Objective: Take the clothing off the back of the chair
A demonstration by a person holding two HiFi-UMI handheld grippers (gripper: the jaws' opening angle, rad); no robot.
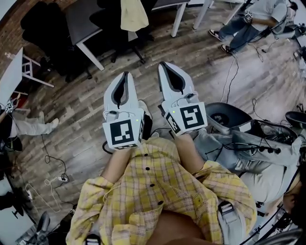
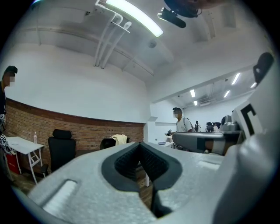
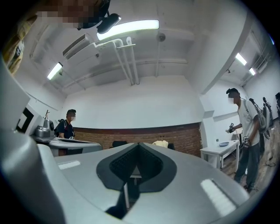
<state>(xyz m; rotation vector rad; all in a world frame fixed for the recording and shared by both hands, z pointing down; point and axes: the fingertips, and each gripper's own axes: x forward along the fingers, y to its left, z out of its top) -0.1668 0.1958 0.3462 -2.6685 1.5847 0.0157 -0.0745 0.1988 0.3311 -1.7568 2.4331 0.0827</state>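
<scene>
A cream garment (image 1: pixel 134 14) hangs over the back of a black office chair (image 1: pixel 116 29) at the far end of the wooden floor, well ahead of both grippers. My left gripper (image 1: pixel 125 74) and right gripper (image 1: pixel 165 63) are held side by side in front of me and point toward it, both shut with nothing between the jaws. In the left gripper view the garment (image 2: pixel 119 139) shows small, just above the shut left gripper (image 2: pixel 140 145), against a brick wall. In the right gripper view the garment (image 3: pixel 160 143) sits right of the right gripper (image 3: pixel 139 145).
A grey desk (image 1: pixel 83 24) stands beside the chair, with another black chair (image 1: pixel 48 24) to its left. A white table (image 1: pixel 12 76) is at the left edge. A seated person (image 1: pixel 248 24) is at the far right. Cables (image 1: pixel 52 167) trail over the floor. A grey seat (image 1: pixel 224 117) stands close on my right.
</scene>
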